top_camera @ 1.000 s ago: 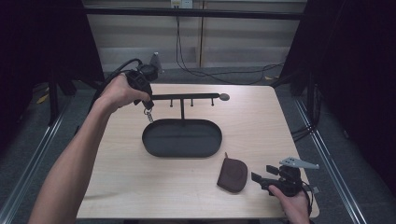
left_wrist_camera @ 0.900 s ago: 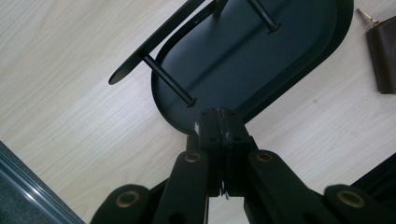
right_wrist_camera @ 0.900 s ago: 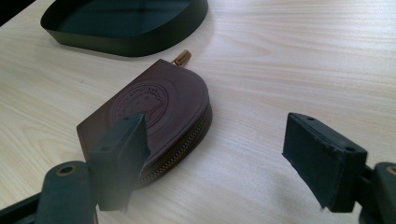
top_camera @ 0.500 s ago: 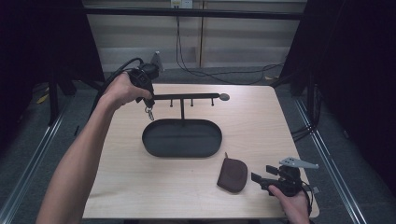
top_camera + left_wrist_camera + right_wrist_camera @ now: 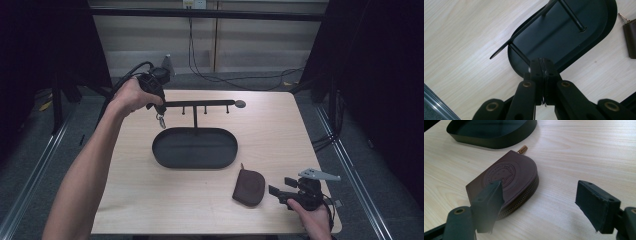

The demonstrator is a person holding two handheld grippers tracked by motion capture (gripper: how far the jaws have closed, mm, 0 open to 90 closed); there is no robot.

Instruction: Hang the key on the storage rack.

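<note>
While the left gripper [image 5: 160, 116] clamps a key ring [image 5: 161, 120], the rack's bar [image 5: 200, 104] is just beside.

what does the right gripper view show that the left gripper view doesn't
Right gripper view: the brown pouch up close, with its embossed stamp and zip, just ahead of the right gripper, jaws open. Left gripper view: the stand's post and hook bar, and the left gripper, jaws shut on a metal sliver. Both: the black oval tray, the pouch, the wooden table.
</note>
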